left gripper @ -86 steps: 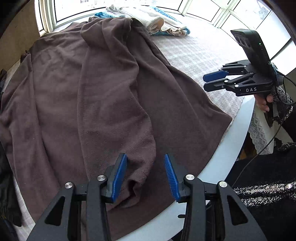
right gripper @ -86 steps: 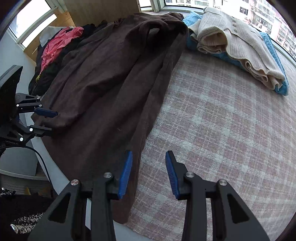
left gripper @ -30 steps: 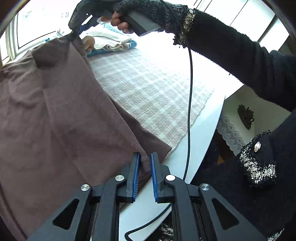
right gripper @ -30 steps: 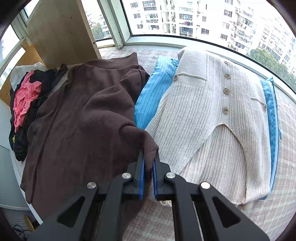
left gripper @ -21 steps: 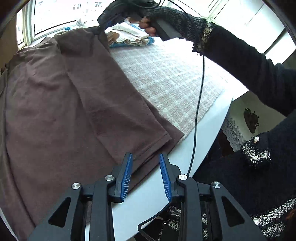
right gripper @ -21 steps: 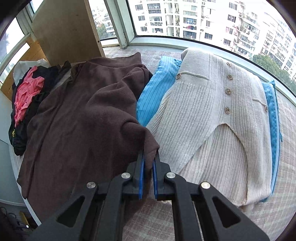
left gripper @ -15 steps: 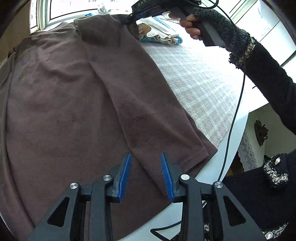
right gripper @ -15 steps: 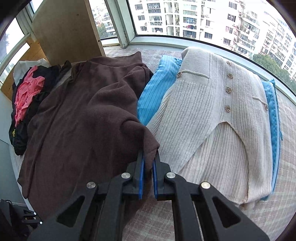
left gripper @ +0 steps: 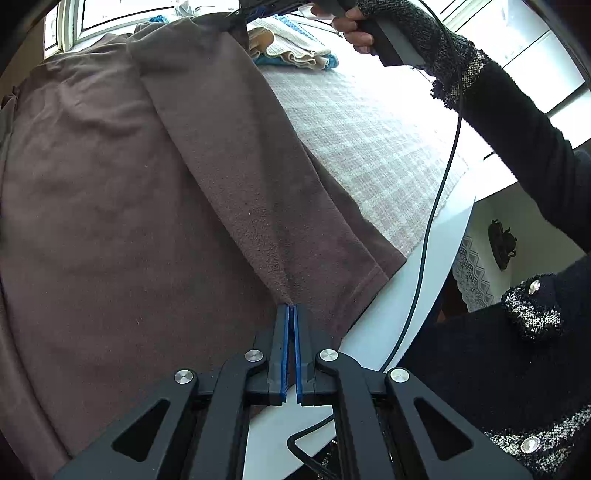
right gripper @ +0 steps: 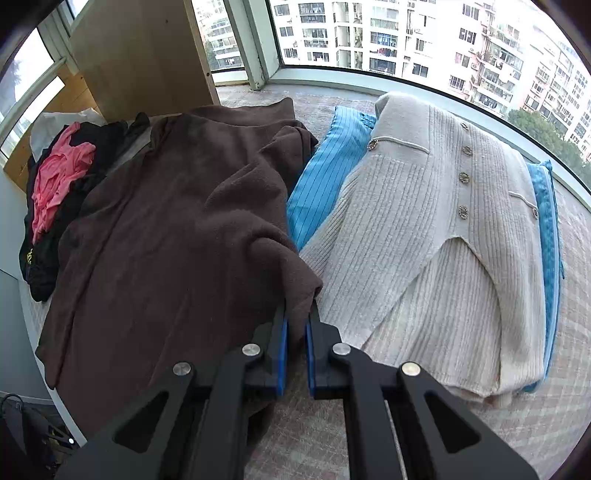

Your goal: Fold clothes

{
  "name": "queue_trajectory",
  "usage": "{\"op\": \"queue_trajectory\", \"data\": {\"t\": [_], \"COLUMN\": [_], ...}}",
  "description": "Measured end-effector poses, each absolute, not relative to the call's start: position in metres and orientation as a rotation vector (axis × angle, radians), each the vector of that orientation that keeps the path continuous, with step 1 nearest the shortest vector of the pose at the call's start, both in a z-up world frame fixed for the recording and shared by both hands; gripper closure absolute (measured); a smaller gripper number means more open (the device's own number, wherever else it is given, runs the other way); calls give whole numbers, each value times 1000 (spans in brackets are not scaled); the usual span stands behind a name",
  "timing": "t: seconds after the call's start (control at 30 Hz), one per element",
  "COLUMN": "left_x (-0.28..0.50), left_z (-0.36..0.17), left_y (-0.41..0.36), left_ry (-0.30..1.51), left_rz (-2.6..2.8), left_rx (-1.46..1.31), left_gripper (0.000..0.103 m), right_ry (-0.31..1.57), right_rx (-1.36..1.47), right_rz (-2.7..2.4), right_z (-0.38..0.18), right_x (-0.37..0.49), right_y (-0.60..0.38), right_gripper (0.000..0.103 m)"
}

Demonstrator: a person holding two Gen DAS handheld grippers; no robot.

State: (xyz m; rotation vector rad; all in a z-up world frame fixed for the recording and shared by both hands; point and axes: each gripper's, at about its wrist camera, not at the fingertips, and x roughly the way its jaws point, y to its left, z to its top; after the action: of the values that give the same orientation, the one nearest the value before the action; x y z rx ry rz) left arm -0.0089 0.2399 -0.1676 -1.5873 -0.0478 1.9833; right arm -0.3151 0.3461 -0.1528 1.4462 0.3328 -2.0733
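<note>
A brown fleece garment (left gripper: 110,192) lies spread over the table, its folded side panel running from the far end to the near hem. My left gripper (left gripper: 290,308) is shut on a fold of that panel near the hem. In the right wrist view the same brown garment (right gripper: 166,240) fills the left half, and my right gripper (right gripper: 296,310) is shut on a bunched corner of it beside the folded pile. The right gripper (left gripper: 236,14) also shows at the top of the left wrist view, held by a hand in a dark sleeve (left gripper: 517,122).
A folded cream knit cardigan (right gripper: 443,240) rests on a blue striped garment (right gripper: 325,177) at the far end of the checked tablecloth (left gripper: 369,136). Pink and black clothes (right gripper: 59,184) are heaped at the left. The white table edge (left gripper: 413,280) runs near my left gripper.
My left gripper, open half a second ago, has moved forward and shut on the brown garment's fold near the hem. The right gripper has kept its hold at the far corner.
</note>
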Motion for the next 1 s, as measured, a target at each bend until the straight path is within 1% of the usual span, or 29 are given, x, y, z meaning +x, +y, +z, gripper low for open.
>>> {"op": "queue_trajectory", "data": {"t": [0.03, 0.1, 0.17, 0.2, 0.23, 0.27, 0.3, 0.37, 0.4, 0.43, 0.47, 0.57, 0.63, 0.7, 0.83, 0.87, 1.0], "left_x": [-10, -13, -15, -16, -20, -25, -34, -63, -80, -103, -130, -214, -268, -320, -400, -416, -464], "left_z": [-175, -180, -168, -159, -150, -142, -133, -117, -109, -103, -99, -85, -81, -89, -108, -113, -147], "left_y": [237, 228, 219, 214, 207, 200, 191, 173, 165, 160, 159, 157, 161, 174, 195, 201, 223], "left_ry": [-42, -87, -70, -48, -40, -41, -42, -28, -27, -31, -40, -69, -79, -95, -190, -183, -33], "left_rz": [1981, 1966, 1990, 2011, 2026, 2035, 2054, 2114, 2141, 2161, 2172, 2205, 2219, 2223, 2153, 2140, 2119], "left_rx": [-1624, -1661, -1641, -1625, -1610, -1595, -1578, -1553, -1540, -1528, -1519, -1490, -1471, -1480, -1519, -1537, -1653], "left_gripper": [101, 100, 93, 90, 88, 83, 81, 80, 80, 80, 78, 70, 69, 68, 68, 68, 68], "right_ry": [352, 367, 378, 350, 323, 296, 268, 213, 186, 161, 157, 129, 114, 98, 67, 59, 27], "right_rx": [1459, 1484, 1506, 1498, 1490, 1481, 1472, 1454, 1445, 1436, 1435, 1432, 1426, 1421, 1409, 1406, 1397], "right_rz": [-2068, -2035, -2004, -2012, -2020, -2028, -2035, -2049, -2055, -2063, -2080, -2092, -2099, -2107, -2121, -2125, -2133], "right_z": [-157, -157, -156, -152, -147, -142, -137, -127, -122, -118, -120, -127, -130, -134, -140, -142, -144], "right_x": [-313, -311, -308, -307, -306, -305, -303, -301, -300, -299, -300, -303, -305, -307, -311, -312, -313], "right_y": [345, 345, 347, 353, 359, 365, 371, 383, 389, 395, 396, 393, 391, 388, 383, 382, 381], "right_gripper": [95, 94, 91, 89, 85, 81, 79, 76, 73, 64, 58, 57, 57, 57, 57, 57, 57]}}
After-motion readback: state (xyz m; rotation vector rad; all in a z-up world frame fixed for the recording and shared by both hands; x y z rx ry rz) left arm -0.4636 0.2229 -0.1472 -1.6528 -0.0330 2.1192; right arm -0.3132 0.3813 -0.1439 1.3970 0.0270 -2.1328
